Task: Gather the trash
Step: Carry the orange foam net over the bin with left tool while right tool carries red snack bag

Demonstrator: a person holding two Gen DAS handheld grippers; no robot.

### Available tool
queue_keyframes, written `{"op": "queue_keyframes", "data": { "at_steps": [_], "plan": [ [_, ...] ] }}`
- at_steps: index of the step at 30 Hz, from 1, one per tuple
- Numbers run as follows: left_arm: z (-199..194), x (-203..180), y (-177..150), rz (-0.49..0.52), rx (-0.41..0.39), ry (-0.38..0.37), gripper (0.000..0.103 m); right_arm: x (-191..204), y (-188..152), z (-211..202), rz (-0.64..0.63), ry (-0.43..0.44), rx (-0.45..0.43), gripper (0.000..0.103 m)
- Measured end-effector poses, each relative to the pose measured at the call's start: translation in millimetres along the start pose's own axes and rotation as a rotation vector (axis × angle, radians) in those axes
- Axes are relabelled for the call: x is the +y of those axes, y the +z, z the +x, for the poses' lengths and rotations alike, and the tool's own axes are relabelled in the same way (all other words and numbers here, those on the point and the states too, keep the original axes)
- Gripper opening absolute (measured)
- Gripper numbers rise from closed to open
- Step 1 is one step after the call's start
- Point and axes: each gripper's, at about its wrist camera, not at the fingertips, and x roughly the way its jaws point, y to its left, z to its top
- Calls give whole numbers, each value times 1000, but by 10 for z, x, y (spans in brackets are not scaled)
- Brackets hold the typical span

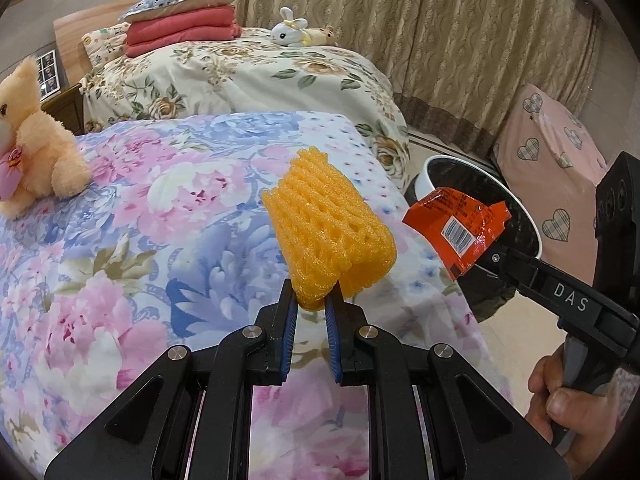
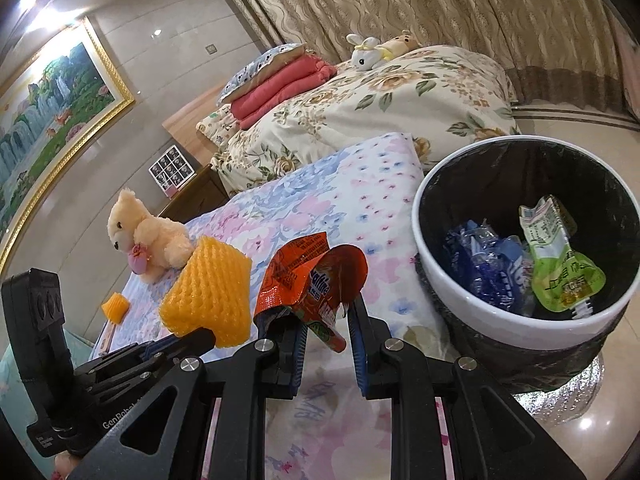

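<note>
Currently held: left gripper (image 1: 316, 300) pinching yellow foam fruit net (image 1: 330, 236), light, squashy, by its lower edge; right gripper (image 2: 326, 318) gripping orange snack wrapper (image 2: 308, 280), thin, crinkly, slippery, near bin (image 2: 500, 320).

A home bedroom is showing here: a bed (image 2: 400, 92) under a floral quilt is lying at the far side, folded red blankets (image 2: 280, 84) and plush toys resting on it. Patterned curtains (image 2: 440, 4) are hanging behind, and a gold-framed landscape painting (image 2: 48, 96) is hanging at left.
</note>
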Motion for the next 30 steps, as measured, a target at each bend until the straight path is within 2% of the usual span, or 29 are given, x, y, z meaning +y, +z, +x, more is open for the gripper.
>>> {"op": "queue_keyframes", "data": {
  "at_steps": [30],
  "plan": [
    [137,-619,150,107,10,-74,13,-454,86,-413,60,-74,-66,20]
  ]
}}
